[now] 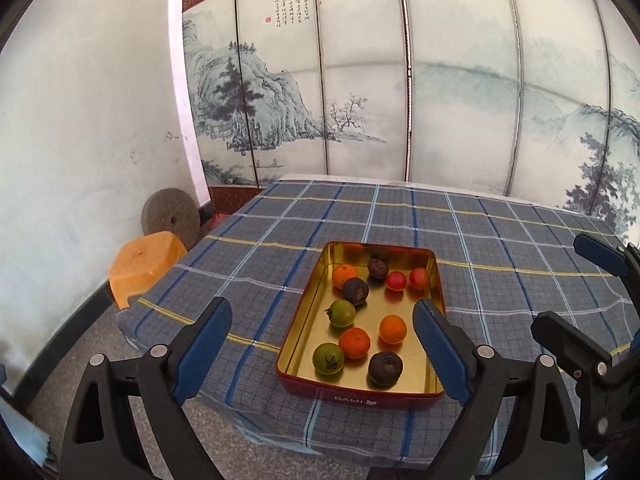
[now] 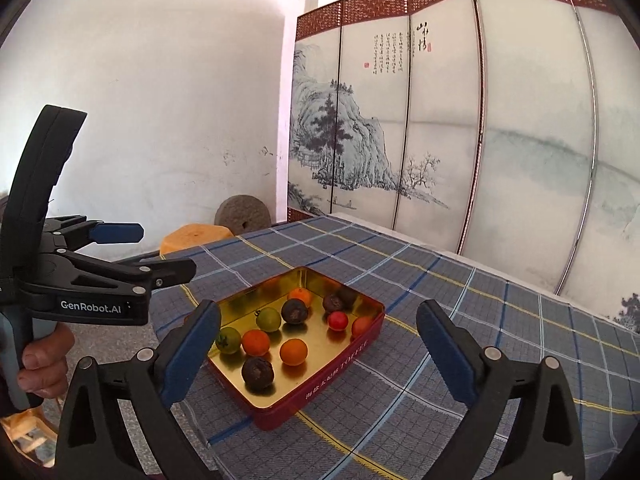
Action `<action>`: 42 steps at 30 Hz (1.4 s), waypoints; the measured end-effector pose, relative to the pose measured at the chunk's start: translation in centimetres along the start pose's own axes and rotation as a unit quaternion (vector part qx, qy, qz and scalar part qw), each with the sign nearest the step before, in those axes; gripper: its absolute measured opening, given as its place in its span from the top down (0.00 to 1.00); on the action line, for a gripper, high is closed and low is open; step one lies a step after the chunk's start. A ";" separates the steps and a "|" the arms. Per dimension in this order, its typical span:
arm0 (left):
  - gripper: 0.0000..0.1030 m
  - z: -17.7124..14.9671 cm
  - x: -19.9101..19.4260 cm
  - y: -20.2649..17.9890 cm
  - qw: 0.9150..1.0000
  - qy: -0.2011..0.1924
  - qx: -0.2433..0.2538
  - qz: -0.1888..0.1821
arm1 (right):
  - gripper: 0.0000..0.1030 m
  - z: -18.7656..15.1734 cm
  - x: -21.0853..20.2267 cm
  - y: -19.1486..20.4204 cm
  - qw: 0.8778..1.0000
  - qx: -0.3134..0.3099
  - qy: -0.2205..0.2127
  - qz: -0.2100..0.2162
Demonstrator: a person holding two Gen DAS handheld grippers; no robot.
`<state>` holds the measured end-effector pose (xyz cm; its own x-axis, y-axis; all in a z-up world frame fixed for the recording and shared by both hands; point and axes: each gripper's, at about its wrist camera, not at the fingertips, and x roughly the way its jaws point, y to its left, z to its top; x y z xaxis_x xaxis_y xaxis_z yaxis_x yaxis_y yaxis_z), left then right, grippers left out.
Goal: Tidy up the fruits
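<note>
A: Both claws are hanging nearest, left gripper [image 1: 322, 344] and right gripper [image 2: 318, 350] spread wide, holding nothing.

B: The fruit is sitting inside the tin [image 1: 308, 322] on the checked cloth [image 1: 500, 240]. Left to right: two green tomatoes [image 1: 341, 313], three oranges [image 1: 354, 343], three dark fruits [image 1: 385, 368], two red tomatoes [image 1: 396, 281].

A: I'm guessing they're light, round, rolling, bruisable; pinch gently across the middle.

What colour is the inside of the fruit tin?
Shiny gold inside the tin; clearest in the left wrist view.
</note>
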<state>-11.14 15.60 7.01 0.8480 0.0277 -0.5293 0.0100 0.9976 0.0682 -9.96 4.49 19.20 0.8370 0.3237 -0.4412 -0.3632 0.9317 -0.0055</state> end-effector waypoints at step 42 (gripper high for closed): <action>0.00 -0.3 -0.4 -1.8 1.000 0.013 0.025 -0.005 | 0.01 -4.1 -1.9 -6.3 0.997 0.052 0.032 -0.046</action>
<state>-11.67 13.84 6.91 0.8339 0.0199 -0.5516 0.0455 0.9935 0.1046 -10.96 -2.63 16.37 0.8357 0.2287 -0.4993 -0.2398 0.9699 0.0428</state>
